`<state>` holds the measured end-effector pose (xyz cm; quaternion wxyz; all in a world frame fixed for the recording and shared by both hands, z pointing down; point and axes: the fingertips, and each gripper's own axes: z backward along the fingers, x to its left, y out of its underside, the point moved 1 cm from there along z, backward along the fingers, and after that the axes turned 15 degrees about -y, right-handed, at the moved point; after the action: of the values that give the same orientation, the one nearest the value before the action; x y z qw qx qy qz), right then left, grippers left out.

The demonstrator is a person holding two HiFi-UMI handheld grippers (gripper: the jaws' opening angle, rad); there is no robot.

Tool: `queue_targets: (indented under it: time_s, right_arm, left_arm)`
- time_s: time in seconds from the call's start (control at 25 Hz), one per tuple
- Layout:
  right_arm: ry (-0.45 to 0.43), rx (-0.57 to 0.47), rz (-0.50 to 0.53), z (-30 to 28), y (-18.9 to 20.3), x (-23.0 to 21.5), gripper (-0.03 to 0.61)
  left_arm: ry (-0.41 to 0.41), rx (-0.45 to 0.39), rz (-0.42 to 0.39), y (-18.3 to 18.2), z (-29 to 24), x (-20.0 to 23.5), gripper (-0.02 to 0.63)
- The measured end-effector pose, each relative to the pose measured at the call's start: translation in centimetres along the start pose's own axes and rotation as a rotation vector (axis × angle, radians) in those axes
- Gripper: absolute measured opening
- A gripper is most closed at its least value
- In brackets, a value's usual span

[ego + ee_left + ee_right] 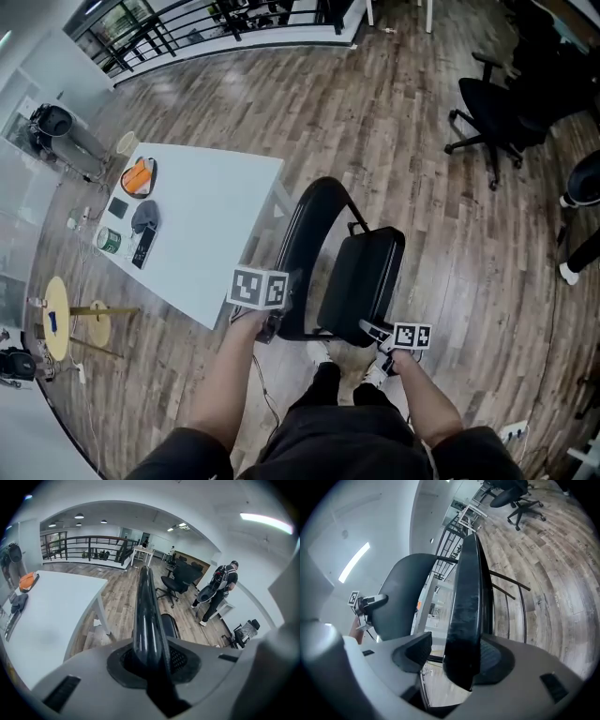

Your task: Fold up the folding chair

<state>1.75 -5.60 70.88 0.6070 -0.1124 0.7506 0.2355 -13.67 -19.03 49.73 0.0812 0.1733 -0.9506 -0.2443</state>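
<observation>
**Gripping the folding chair: frame clamped, seat loosely bracketed**

We find the black folding chair (361, 272) standing on the wooden floor (422, 187) just beside the white table (206, 234), off the table's long edge nearest the person. Its looped backrest frame (314, 216) lies on the side towards the table, and its seat (364, 270) on the side away from it.

We record the left gripper (272, 326) between the table edge and the seat. Its own view shows the jaws drawn nearly together and clamped on the glossy black frame tube (145, 616), which runs straight up between them.

We record the right gripper (373, 330) on the side of the chair away from the table. Its jaws stand apart with the seat edge (466, 606) between them. The edge lies against one pad (499, 660), while the other pad (412, 651) stands clear of it with a visible gap. We do not class this as a firm grip. In that view the backrest (401, 597) sits close alongside the seat.

A small group of items (139, 202) rests at the table end farthest from the chair. An office chair (497, 112) stands well apart from the table, beyond the folding chair.
</observation>
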Motion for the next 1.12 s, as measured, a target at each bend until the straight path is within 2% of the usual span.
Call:
queue_targets:
  time_s: [0.28,0.6,1.12]
  right_arm:
    - [-0.08,0.059,0.04,-7.1,-0.1,4.7,0.282]
    - [-0.137,0.121,0.055,-14.0,0.1,8.1,0.282]
    - [-0.131,0.193,0.111,-22.7,0.8,10.0,0.282]
  left_arm:
    - [-0.007,-0.005,0.006,-0.9,1.3,2.9,0.066]
    - [-0.027,-0.008,-0.002,-1.6,2.1,5.7,0.066]
    - [-0.041,-0.013,-0.01,-1.8,2.4,10.0,0.066]
